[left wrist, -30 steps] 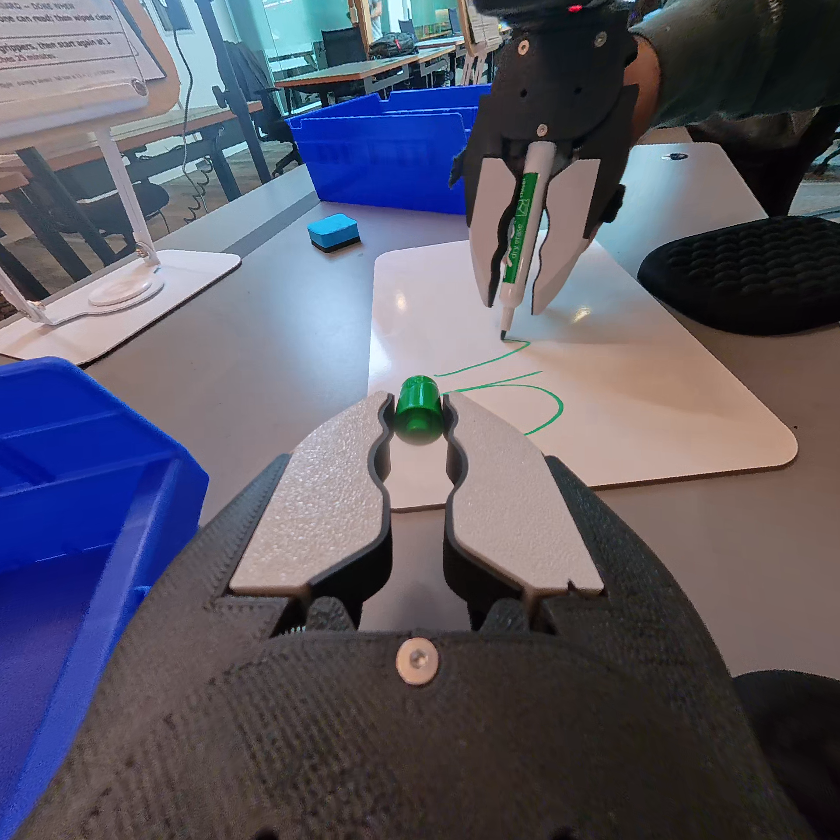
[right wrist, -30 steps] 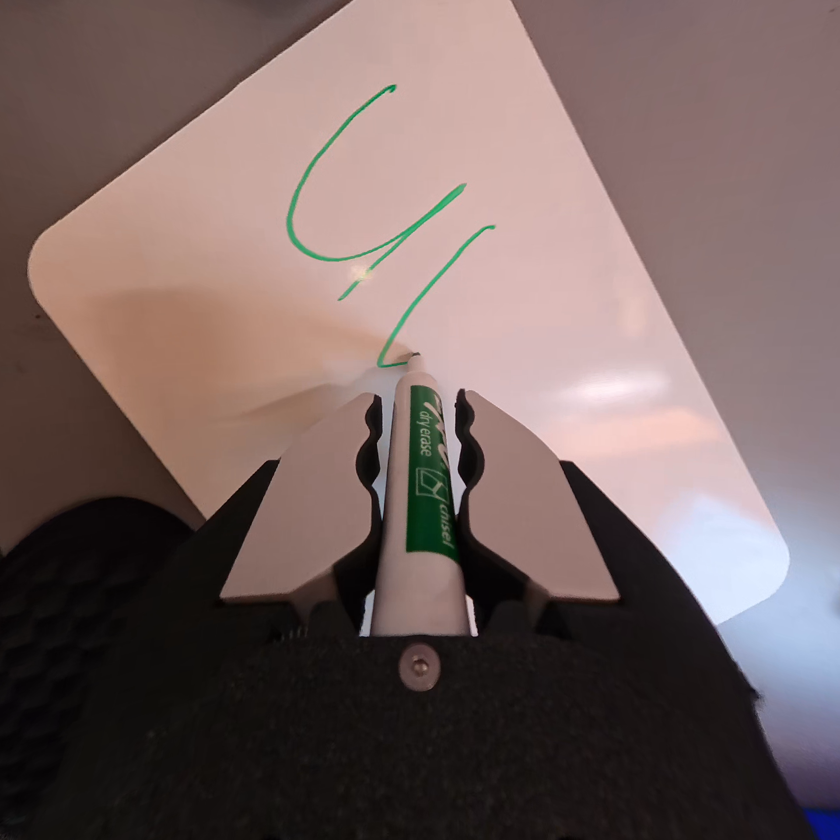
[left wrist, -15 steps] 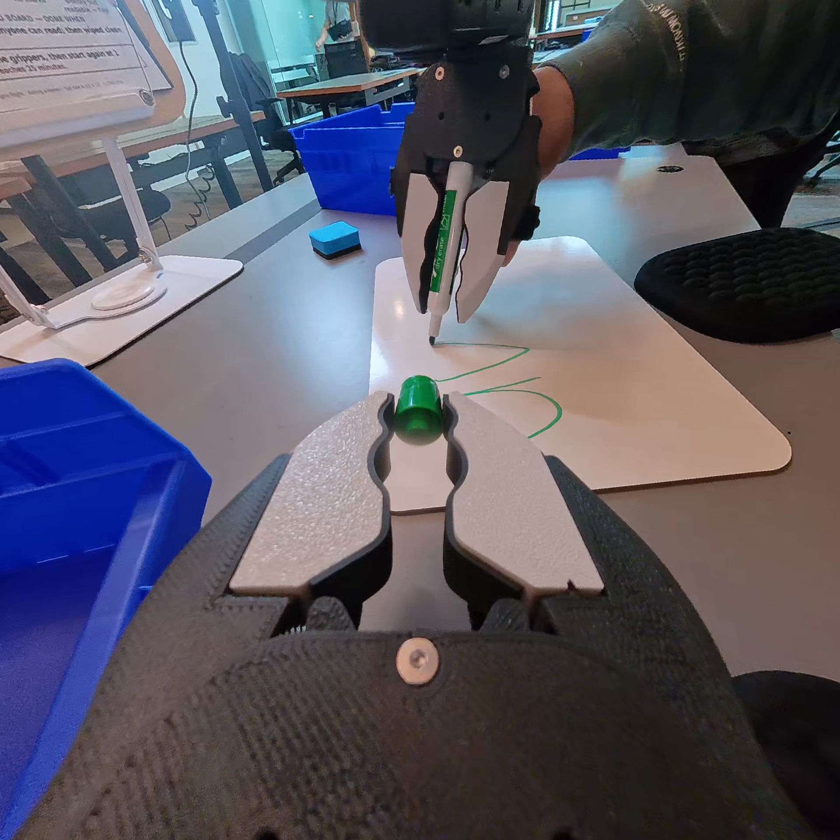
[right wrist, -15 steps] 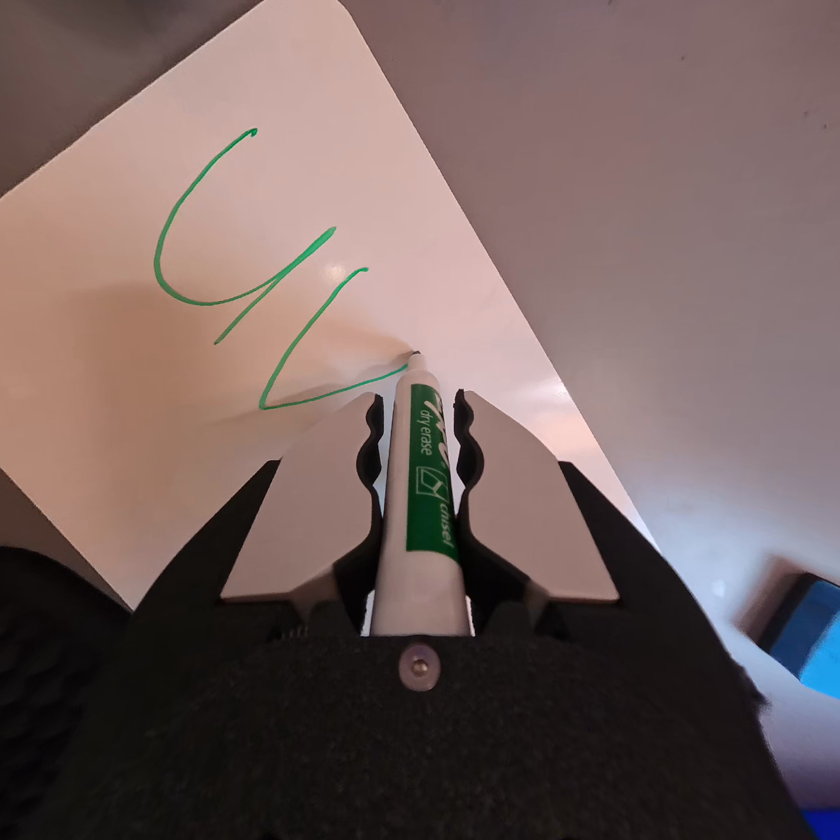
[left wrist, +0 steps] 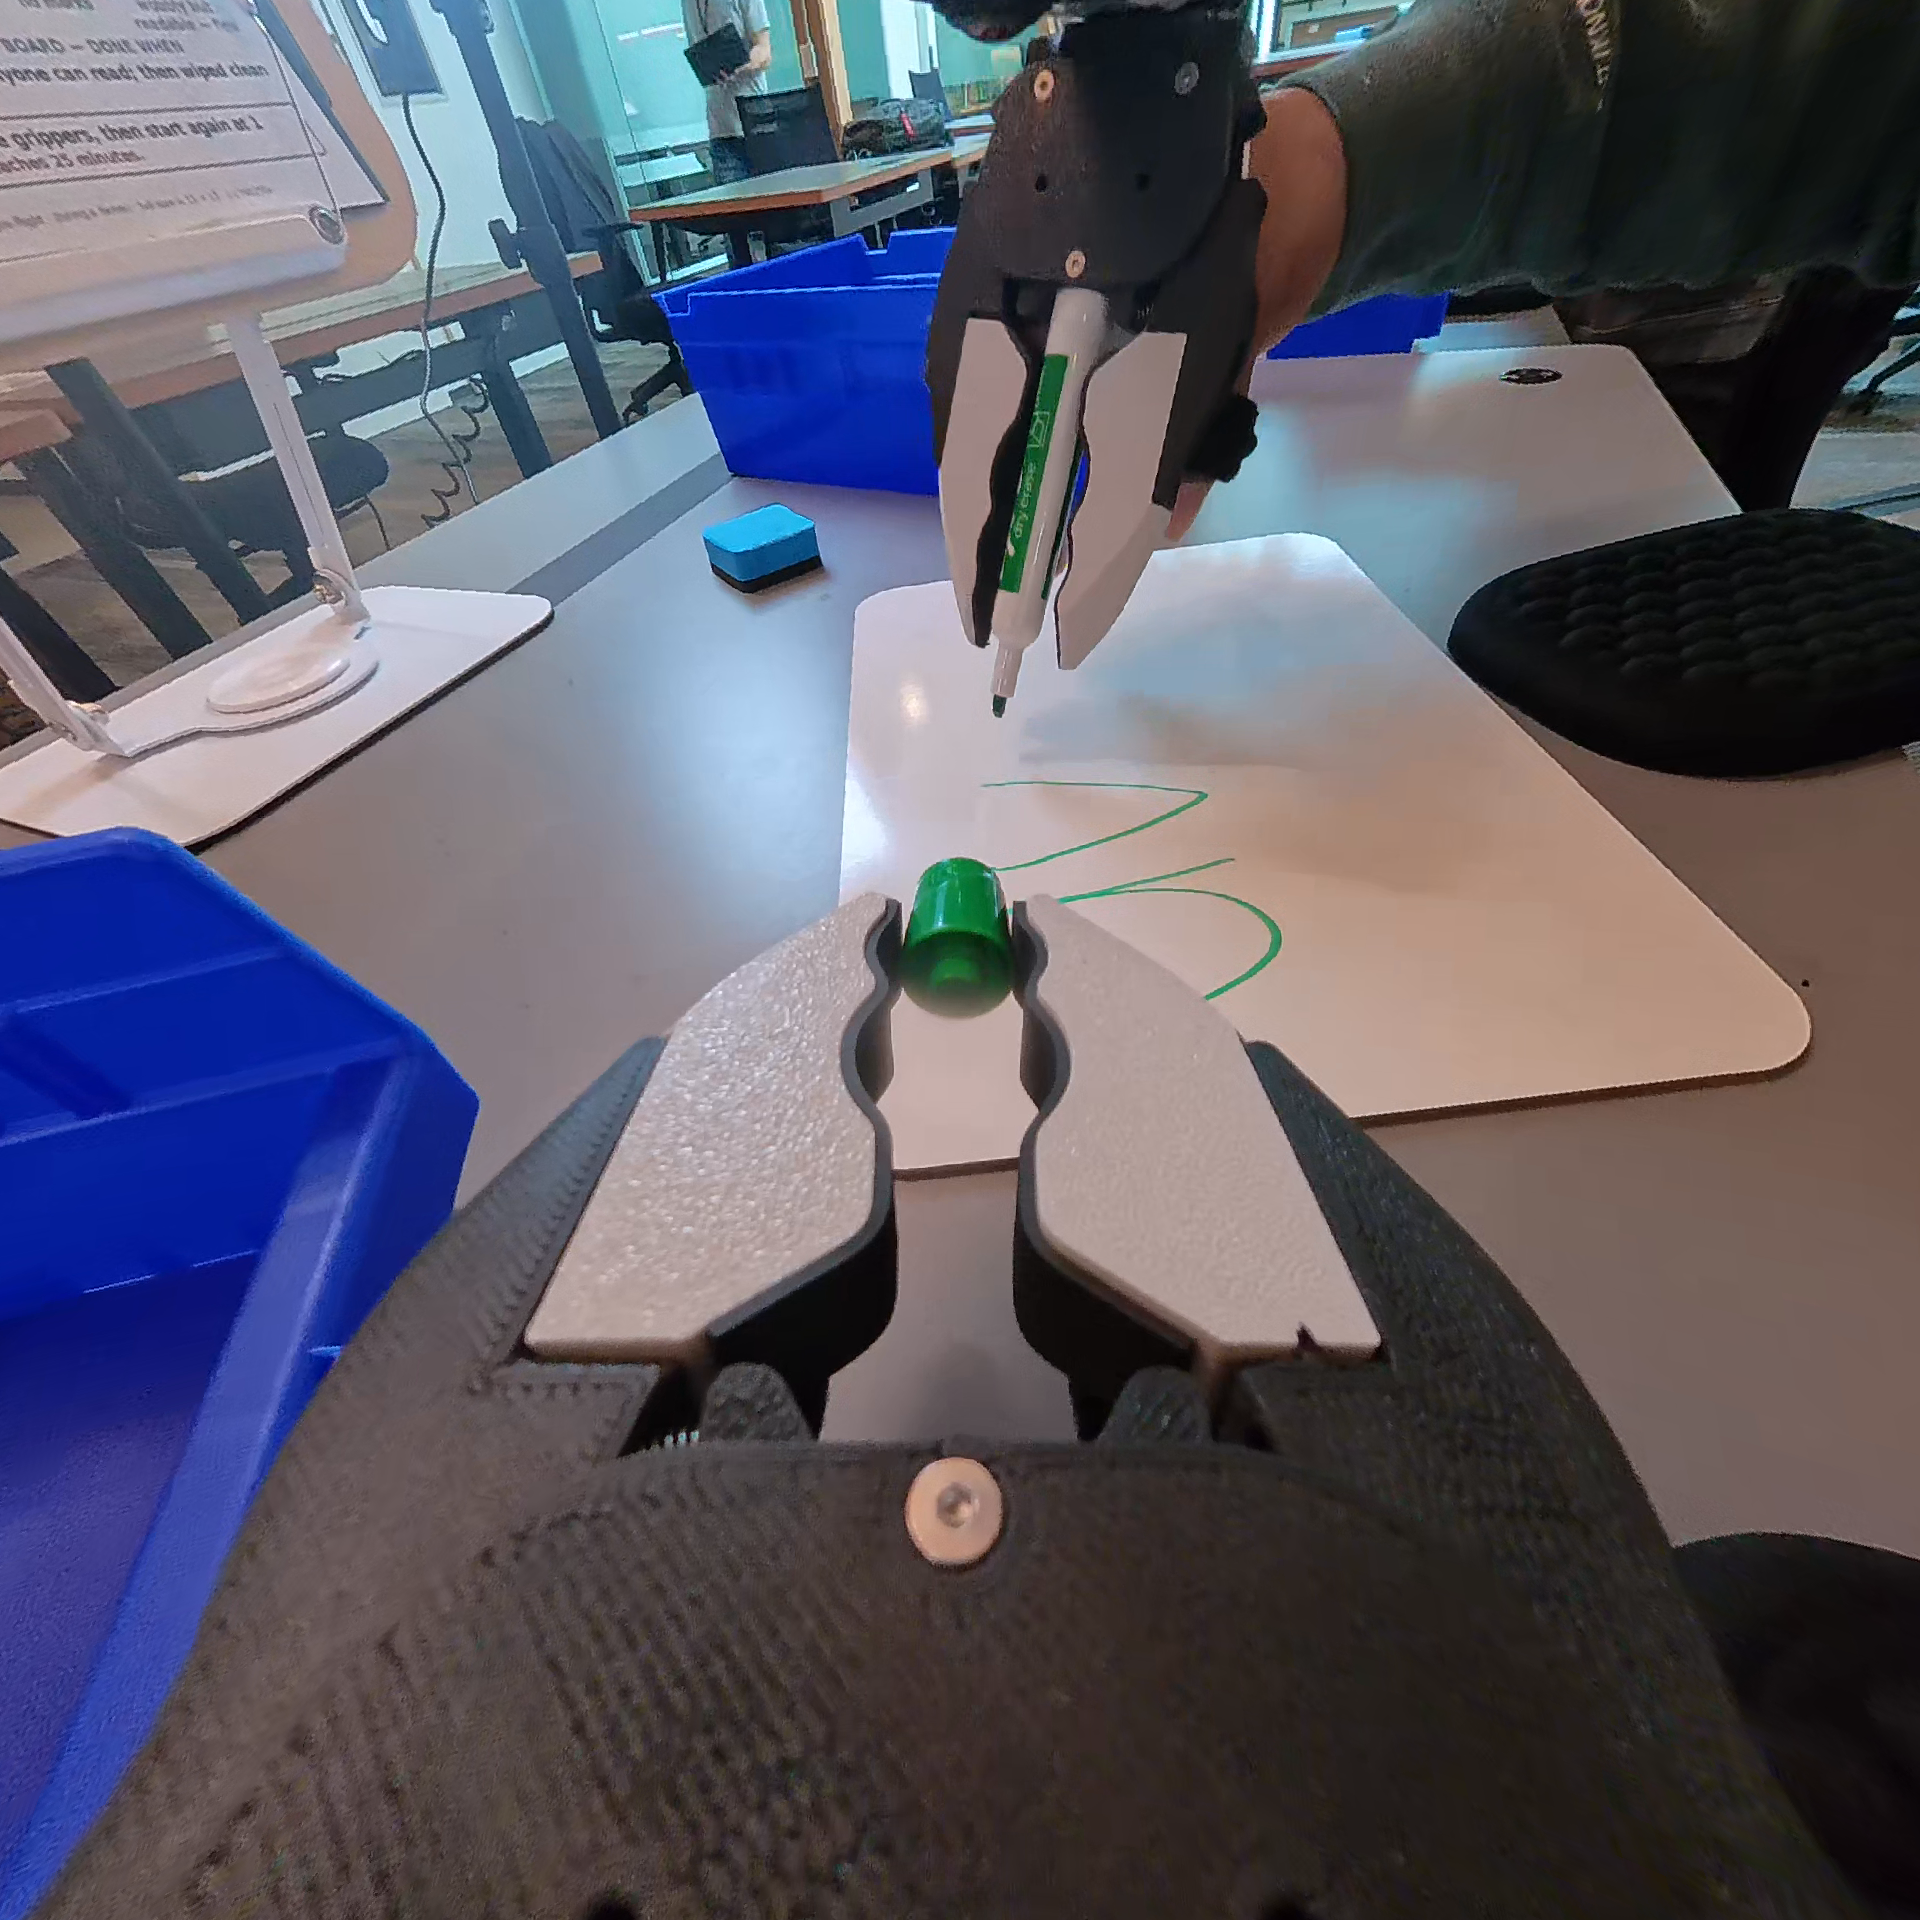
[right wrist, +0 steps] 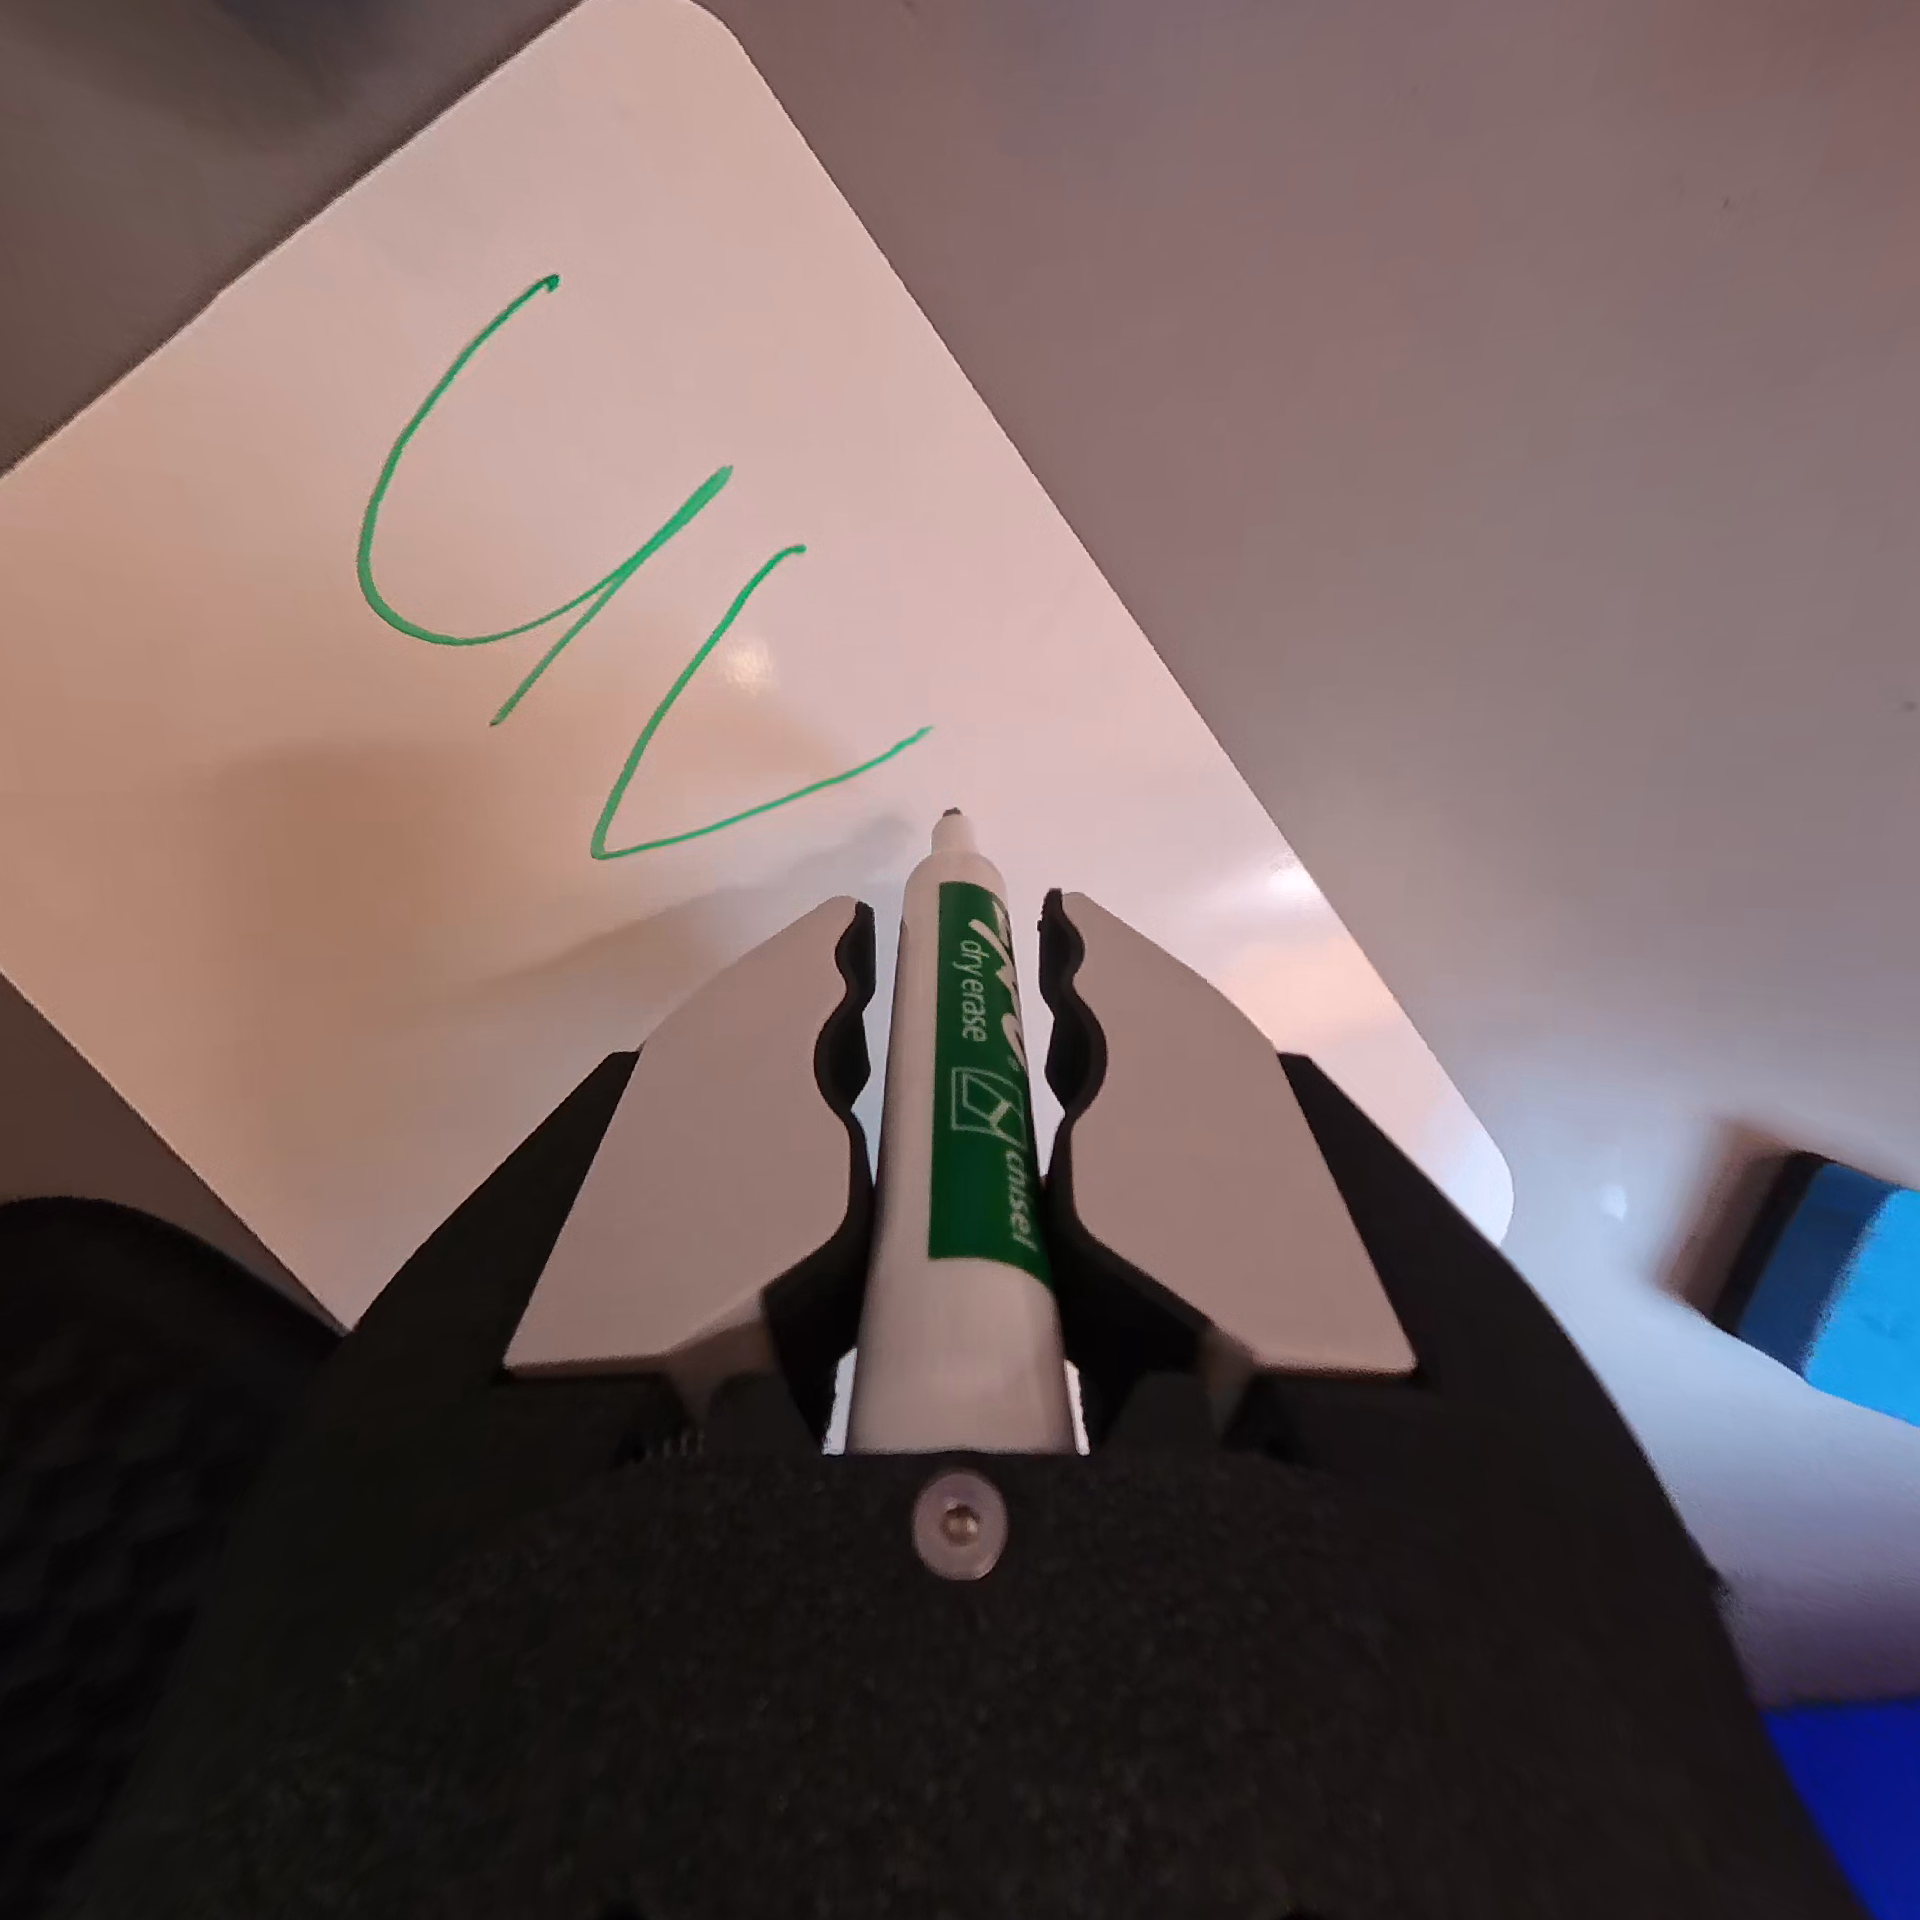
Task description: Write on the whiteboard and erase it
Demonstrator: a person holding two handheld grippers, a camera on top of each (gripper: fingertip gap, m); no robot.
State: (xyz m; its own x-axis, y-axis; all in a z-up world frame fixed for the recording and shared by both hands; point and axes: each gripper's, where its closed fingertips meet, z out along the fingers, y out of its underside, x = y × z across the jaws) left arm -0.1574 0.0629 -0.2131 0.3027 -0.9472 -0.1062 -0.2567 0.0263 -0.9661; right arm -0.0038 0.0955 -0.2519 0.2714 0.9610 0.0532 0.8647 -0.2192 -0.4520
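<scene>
A white whiteboard (left wrist: pixel 1403 831) lies flat on the grey table with green marks (left wrist: pixel 1143 821) on it; it also shows in the right wrist view (right wrist: pixel 260 831) with the green marks (right wrist: pixel 623 644). My right gripper (right wrist: pixel 951 914) is shut on a green dry-erase marker (right wrist: pixel 966 1091), its tip just above the board; from the left wrist view the gripper (left wrist: pixel 1023 649) holds the marker (left wrist: pixel 1034 488) tip down. My left gripper (left wrist: pixel 956 914) is shut on the green marker cap (left wrist: pixel 956 935) over the board's near edge. A blue eraser (left wrist: pixel 764 542) lies beyond the board's far left corner, also in the right wrist view (right wrist: pixel 1829 1288).
A blue bin (left wrist: pixel 187 1122) sits at near left and more blue bins (left wrist: pixel 821 364) stand at the back. A white sign stand (left wrist: pixel 260 665) is at left. A black textured pad (left wrist: pixel 1704 634) lies right of the board. A person's sleeved arm (left wrist: pixel 1558 135) holds the right gripper. About 15 centimetres separates my left fingertips from my right.
The right gripper drew a stroke leftward across the board, then lifted the marker tip off the surface and rose. The left gripper with the cap stayed still.
</scene>
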